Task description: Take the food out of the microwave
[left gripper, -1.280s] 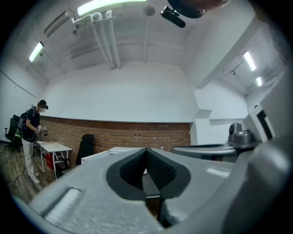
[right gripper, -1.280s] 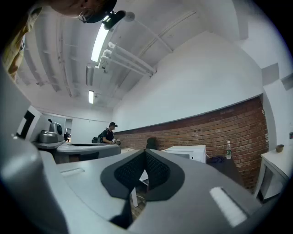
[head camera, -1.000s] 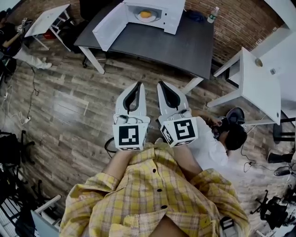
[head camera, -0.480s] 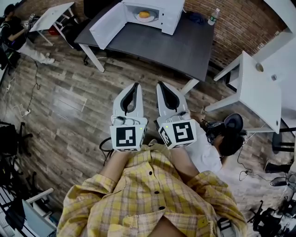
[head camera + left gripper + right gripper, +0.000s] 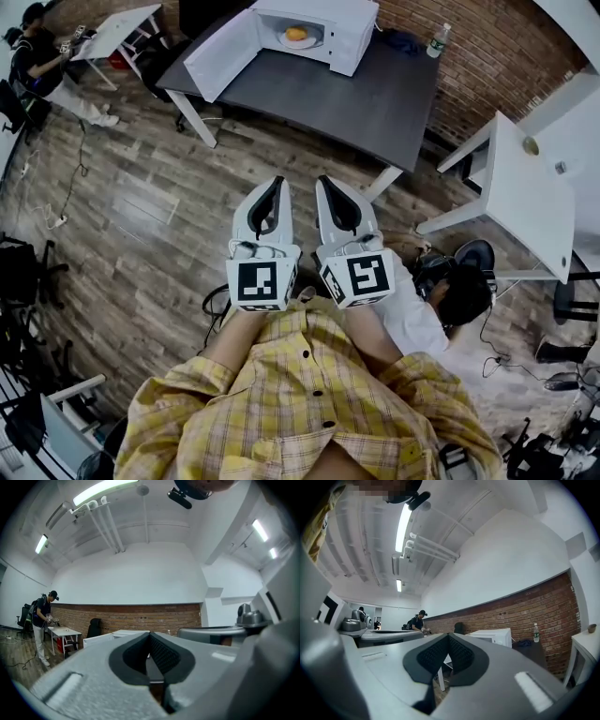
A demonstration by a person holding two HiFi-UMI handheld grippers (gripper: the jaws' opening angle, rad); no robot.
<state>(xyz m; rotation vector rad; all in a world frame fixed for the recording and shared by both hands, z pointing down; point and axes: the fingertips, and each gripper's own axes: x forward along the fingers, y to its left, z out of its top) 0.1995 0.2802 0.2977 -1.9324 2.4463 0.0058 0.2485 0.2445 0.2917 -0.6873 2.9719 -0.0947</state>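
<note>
Orange-yellow food (image 5: 295, 33) sits on a white plate (image 5: 281, 41) inside the open white microwave (image 5: 354, 37) on the dark counter (image 5: 366, 94). The left hand-held gripper (image 5: 277, 180) and right hand-held gripper (image 5: 322, 180), each with jaws together and empty, hang over the floor (image 5: 141, 206), well apart from the counter.

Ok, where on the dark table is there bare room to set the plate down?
The table is bare in front of the microwave and across its right half, up to the near edge. The back is crowded: the open door hangs over the left end, and a dark cloth and a bottle sit at the far right corner.
</note>
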